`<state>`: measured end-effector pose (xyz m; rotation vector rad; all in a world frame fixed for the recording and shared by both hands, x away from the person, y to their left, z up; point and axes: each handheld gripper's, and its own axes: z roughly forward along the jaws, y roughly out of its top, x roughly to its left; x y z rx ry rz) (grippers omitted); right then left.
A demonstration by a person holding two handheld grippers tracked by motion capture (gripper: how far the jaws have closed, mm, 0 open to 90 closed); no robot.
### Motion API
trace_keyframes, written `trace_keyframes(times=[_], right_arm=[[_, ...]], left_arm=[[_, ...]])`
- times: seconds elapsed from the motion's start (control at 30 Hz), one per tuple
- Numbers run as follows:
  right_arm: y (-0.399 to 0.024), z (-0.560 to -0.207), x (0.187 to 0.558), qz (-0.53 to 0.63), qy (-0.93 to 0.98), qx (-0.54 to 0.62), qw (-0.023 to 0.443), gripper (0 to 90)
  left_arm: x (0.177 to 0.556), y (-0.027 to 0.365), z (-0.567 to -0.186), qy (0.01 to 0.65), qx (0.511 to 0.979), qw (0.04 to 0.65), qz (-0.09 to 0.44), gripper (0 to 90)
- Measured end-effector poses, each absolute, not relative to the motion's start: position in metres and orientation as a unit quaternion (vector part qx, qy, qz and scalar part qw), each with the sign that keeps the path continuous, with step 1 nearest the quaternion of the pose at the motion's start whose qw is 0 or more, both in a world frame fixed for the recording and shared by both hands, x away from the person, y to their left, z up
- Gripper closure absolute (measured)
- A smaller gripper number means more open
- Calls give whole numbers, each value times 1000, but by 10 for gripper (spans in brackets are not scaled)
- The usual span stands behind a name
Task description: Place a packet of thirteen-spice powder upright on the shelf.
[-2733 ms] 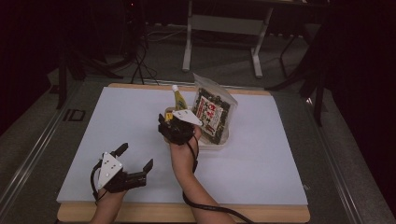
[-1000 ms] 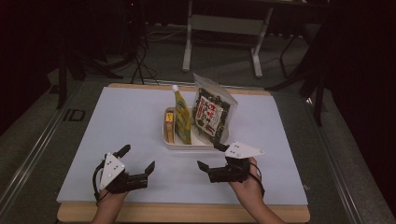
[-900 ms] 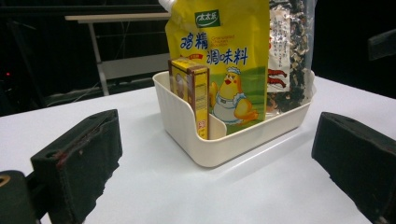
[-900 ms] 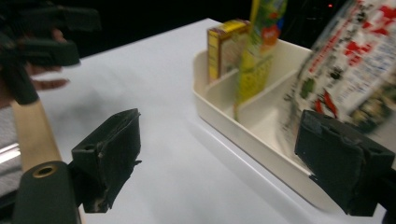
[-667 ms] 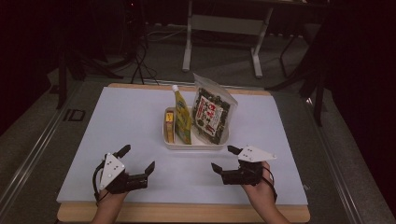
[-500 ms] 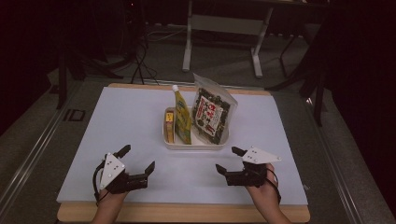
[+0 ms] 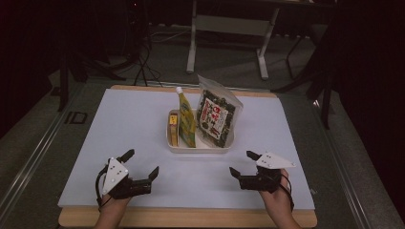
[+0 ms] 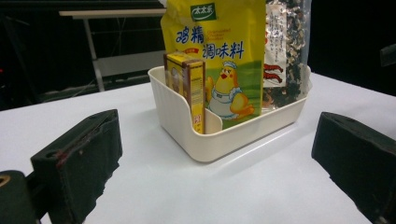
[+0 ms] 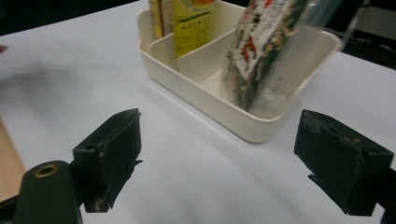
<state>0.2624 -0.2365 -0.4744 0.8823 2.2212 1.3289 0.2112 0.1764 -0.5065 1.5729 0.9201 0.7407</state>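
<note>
Near table edge, right gripper (image 7: 241,163): jaws wide apart, nothing between them, resting low on white table (image 7: 119,124) and pointed toward centre. Ahead and to its left, apart from both jaw tips, cream bin (image 7: 199,147), long axis running across line of approach. Same bin seen along right jaws (image 9: 261,126), near wall facing gripper, bare tabletop between.

At opposite near corner, left gripper (image 7: 142,165): jaws likewise spread, empty, resting on table. Bin ahead and to its right (image 8: 187,140), corner turned toward this gripper, again bare table between. Judged about equally far from both grippers; neither clearly nearer.

Bin contents, outward from grippers:
- Left compartment, behind low divider: small yellow box (image 7: 173,128) upright against bin's left wall; printed face visible along left jaws (image 8: 186,86).
- Just beside box, on its right: yellow seasoning pouch (image 7: 186,121) with chicken print (image 8: 219,65), standing tall, cap at top, leaning slightly back.
- Right compartment: clear seaweed bag (image 7: 216,114), tilted, base on bin floor, top leaning outward over far right rim (image 9: 261,42).

Judgement: all three items standing in bin, both grippers drawn back and free; packing appears complete or close to it.
</note>
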Motion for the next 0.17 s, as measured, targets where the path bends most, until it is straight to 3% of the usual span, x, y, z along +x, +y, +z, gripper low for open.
trace_keyframes(times=[0.17], right_arm=[[-239,-476,265,473,795,321,202,145]], left_arm=[[211,176,-507,388,667,553,315,22]])
